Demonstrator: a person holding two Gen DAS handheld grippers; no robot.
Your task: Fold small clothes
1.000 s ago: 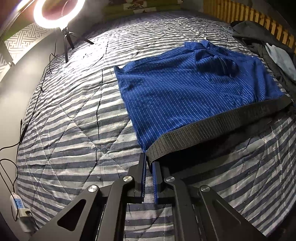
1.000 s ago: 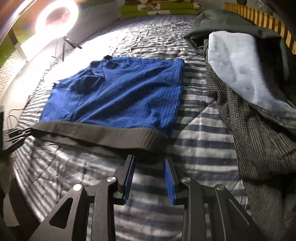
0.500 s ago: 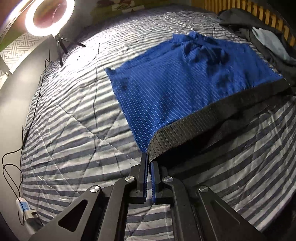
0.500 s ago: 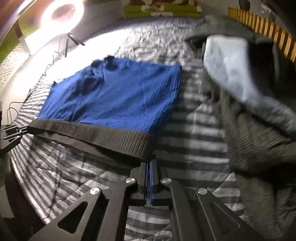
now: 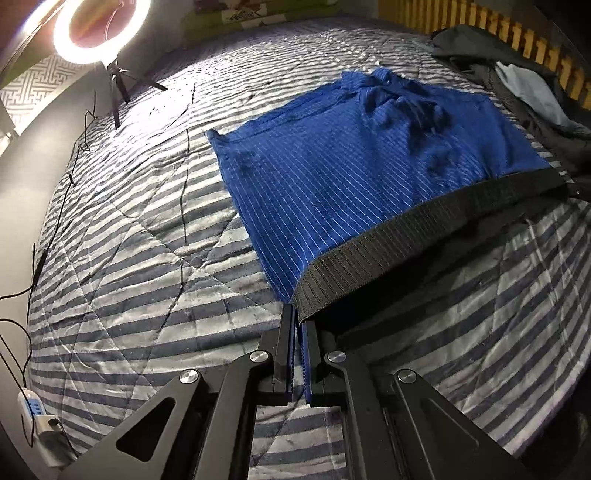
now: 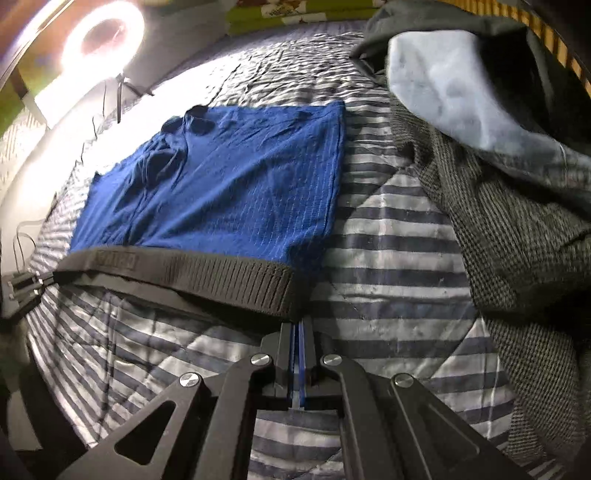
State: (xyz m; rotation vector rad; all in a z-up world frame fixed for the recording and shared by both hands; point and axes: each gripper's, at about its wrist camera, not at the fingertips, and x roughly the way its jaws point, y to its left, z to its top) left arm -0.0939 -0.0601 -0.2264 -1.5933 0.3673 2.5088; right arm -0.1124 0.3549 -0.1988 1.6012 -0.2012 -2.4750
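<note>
My striped quilt [image 5: 155,280] spreads everywhere; a heap of dark clothes [image 6: 509,229] crowds three o'clock. The blue shorts [image 5: 351,177] lie centred. My left claw [image 5: 298,317] and right claw [image 6: 298,325] each pinch a waistband [image 6: 207,273] corner. Ring light [image 5: 92,33] glares at eleven.

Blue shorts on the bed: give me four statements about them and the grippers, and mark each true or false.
1. The left gripper is shut on a corner of the waistband. True.
2. The right gripper is open, clear of the shorts. False: it is shut on the other waistband corner.
3. The shorts are already folded in half. False: they lie spread flat on the striped quilt.
4. A pile of grey clothes lies beside the shorts. True.
</note>
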